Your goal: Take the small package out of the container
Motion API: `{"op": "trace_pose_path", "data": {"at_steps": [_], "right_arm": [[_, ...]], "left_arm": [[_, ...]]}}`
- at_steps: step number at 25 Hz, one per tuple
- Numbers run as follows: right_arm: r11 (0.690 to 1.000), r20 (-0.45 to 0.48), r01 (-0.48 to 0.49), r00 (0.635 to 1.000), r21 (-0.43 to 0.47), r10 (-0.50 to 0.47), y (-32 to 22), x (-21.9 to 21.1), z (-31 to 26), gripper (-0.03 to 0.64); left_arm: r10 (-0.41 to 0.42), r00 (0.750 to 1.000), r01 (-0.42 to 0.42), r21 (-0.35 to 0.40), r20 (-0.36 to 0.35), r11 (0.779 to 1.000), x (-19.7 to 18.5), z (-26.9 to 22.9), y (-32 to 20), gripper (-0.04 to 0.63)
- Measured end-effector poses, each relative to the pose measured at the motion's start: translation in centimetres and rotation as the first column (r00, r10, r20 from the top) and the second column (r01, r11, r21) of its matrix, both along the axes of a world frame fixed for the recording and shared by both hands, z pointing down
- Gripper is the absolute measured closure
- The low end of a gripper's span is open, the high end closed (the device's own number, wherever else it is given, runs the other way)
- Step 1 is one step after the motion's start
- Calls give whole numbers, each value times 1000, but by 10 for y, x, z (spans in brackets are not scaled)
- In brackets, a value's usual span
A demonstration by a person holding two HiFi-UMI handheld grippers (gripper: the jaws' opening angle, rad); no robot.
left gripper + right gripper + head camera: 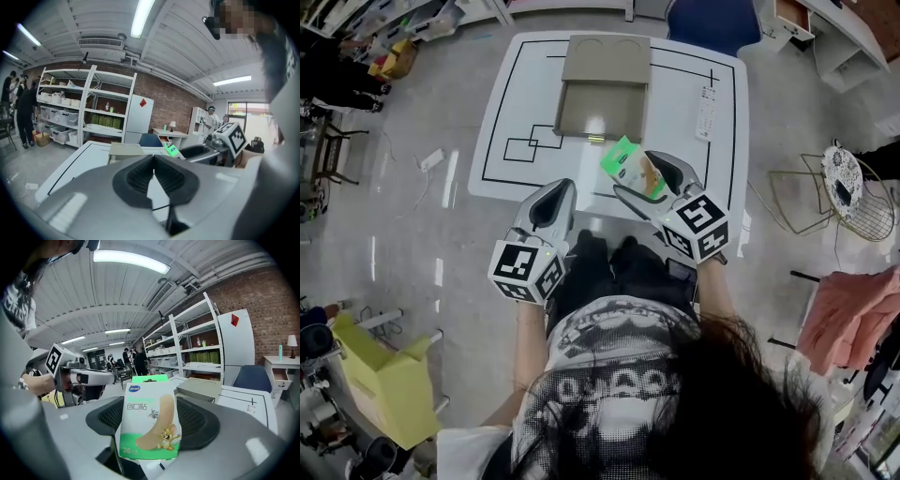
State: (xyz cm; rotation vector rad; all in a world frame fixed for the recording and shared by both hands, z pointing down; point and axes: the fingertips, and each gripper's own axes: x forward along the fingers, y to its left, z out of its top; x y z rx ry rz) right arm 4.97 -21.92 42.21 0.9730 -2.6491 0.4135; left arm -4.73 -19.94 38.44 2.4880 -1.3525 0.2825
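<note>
The left gripper [555, 187] and right gripper [643, 176] have smooth, light-grey shells that taper towards the jaws. Each carries a cube at the rear, the left cube [527, 270] and the right cube [698, 228], with black-and-white square markers on their faces. In the gripper views the pads [138, 177] are black and finely ribbed, set in a dark oval collar in the grey shell. The person wears a white short-sleeved shirt [600, 375] with a black-and-grey print and dark trousers [614, 267], and has long, loose, dark hair [741, 403].
</note>
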Motion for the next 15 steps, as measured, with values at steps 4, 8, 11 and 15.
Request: {"op": "trace_pose_path", "data": {"at_steps": [4, 8, 11, 15], "right_arm": [[1000, 8, 1, 1000, 4, -1, 9, -3, -4, 261], [1000, 25, -18, 1000, 6, 18, 16, -6, -11, 261], [999, 44, -41, 998, 7, 41, 22, -11, -16, 261], [996, 51, -85, 995, 10, 85, 33, -25, -21, 261]], "left_arm": [[-4, 1000, 4, 4, 5, 1000, -3, -4, 4, 595], [15, 1000, -15, 0, 6, 1000, -5, -5, 9, 595], [35, 999, -35, 0, 0, 999, -9, -6, 14, 595], [69, 998, -69, 2, -9, 998, -24, -6, 26, 595]]}}
